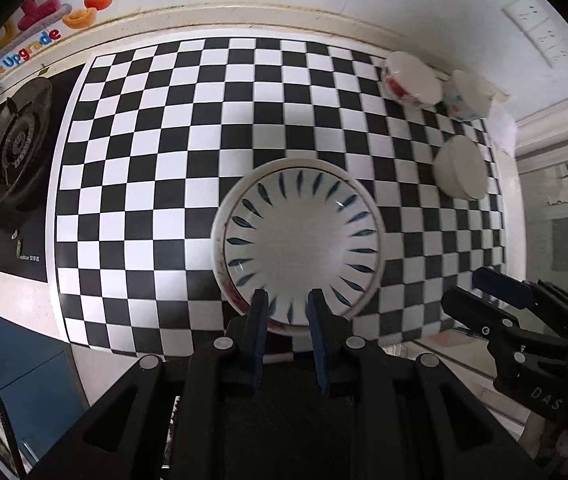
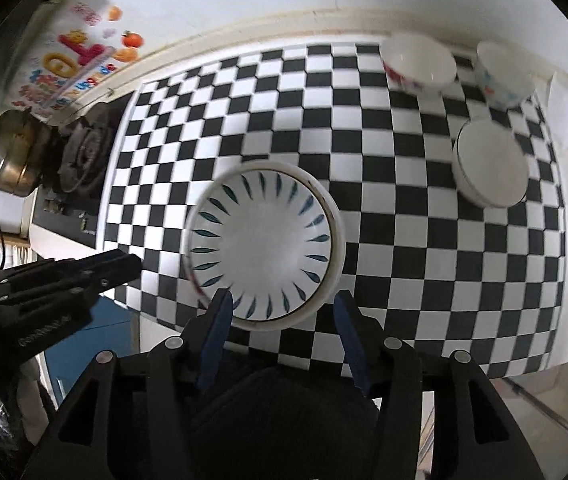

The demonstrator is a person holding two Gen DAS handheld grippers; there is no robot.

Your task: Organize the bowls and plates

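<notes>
The blue-leaf bowl (image 1: 298,240) sits nested in a second bowl whose red-flecked outer wall shows at its near-left edge, and the pair rests on the checkered mat (image 1: 164,128) directly ahead of and below both tools. It looks like glazed ceramic: stiff, fairly heavy for its size, slick to the pads and likely to chip if knocked against its neighbour, so the sensible hold is on the rim, one pad inside and one outside, squeezed firmly and lifted straight up to keep the two bowls from dragging on each other. The left gripper (image 1: 287,304) hangs over the near rim with its jaws drawn almost together and nothing between them; the rim seen through the narrow gap lies beneath, not in the grip. The right gripper (image 2: 282,308) stands about half open, its blue pads either side of the near rim in view but apart from it and holding nothing. Farther off, ahead and to the right of the tools, a plain white dish (image 2: 492,168) stands alone, and beyond it, near the mat's far edge, are a red-patterned bowl (image 2: 420,66) and a blue-patterned bowl (image 2: 504,74), side by side. Well to the left, off the mat, is a gas burner (image 1: 14,144).
</notes>
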